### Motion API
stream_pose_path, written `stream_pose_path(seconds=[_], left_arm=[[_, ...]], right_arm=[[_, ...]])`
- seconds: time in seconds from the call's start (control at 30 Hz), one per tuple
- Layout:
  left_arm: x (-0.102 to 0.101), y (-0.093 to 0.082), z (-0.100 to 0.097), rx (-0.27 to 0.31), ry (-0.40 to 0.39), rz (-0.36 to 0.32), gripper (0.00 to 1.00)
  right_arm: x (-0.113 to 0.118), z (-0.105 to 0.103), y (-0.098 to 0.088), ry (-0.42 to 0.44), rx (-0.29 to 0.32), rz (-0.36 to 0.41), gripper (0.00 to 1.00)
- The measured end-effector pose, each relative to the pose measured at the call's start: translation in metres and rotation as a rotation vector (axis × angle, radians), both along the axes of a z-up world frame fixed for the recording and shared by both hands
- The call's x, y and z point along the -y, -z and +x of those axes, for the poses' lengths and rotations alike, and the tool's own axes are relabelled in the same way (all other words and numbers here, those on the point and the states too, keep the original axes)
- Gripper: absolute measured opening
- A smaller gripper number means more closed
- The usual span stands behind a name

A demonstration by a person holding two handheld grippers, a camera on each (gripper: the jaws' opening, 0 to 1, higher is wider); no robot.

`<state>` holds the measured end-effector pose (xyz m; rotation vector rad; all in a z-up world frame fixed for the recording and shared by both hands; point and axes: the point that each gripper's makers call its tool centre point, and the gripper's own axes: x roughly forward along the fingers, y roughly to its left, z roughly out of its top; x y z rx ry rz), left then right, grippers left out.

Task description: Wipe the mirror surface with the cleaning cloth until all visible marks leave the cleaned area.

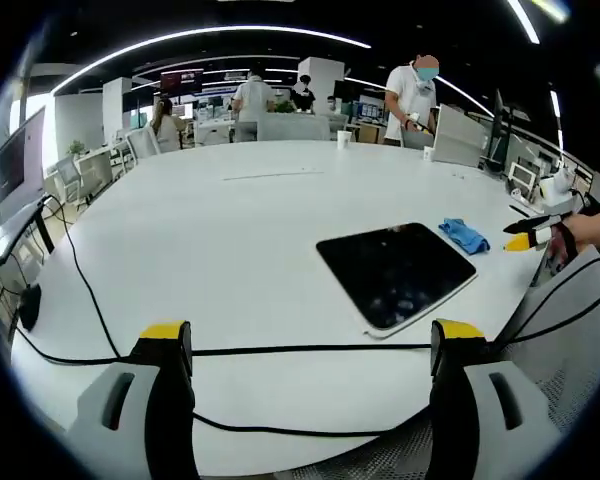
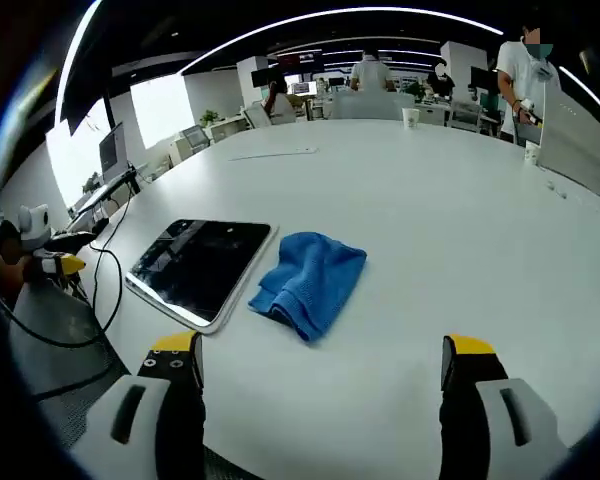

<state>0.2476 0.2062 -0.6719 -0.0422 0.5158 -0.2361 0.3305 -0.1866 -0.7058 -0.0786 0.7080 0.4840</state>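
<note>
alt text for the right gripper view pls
A crumpled blue cleaning cloth lies on a white table beside a dark rectangular mirror, ahead of the open right gripper. People stand far behind.

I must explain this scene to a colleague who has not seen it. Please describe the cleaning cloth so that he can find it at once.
Start at the large white table. On its near part lies a flat rectangular mirror with a dark reflecting face. The cleaning cloth lies crumpled right beside the mirror, at its edge; it is the only blue, soft thing there.
</note>
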Motion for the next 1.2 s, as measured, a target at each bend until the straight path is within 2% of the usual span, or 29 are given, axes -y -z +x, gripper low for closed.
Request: stream_pose_path(seconds=[0.1, 0.2, 0.47, 0.93, 1.2], left_arm=[[0.0, -0.002, 0.001, 0.014, -0.005, -0.017, 0.99], [0.0, -0.003, 0.001, 0.01, -0.014, -0.024, 0.99], [0.004, -0.001, 0.0, -0.004, 0.003, -0.017, 0.99], [0.007, 0.0, -0.001, -0.024, 0.0, -0.031, 0.99], [0.012, 0.004, -0.002, -0.041, 0.029, -0.008, 0.99]], right_arm=[[0.005, 0.002, 0.003, 0.029, 0.002, 0.005, 0.98], [0.005, 0.0, 0.007, 0.045, -0.021, 0.015, 0.98], [0.002, 0.008, -0.006, 0.022, 0.009, 0.019, 0.98], [-0.004, 0.009, -0.004, 0.0, 0.002, 0.013, 0.95], [-0.002, 0.01, -0.002, 0.004, -0.001, 0.025, 0.94]])
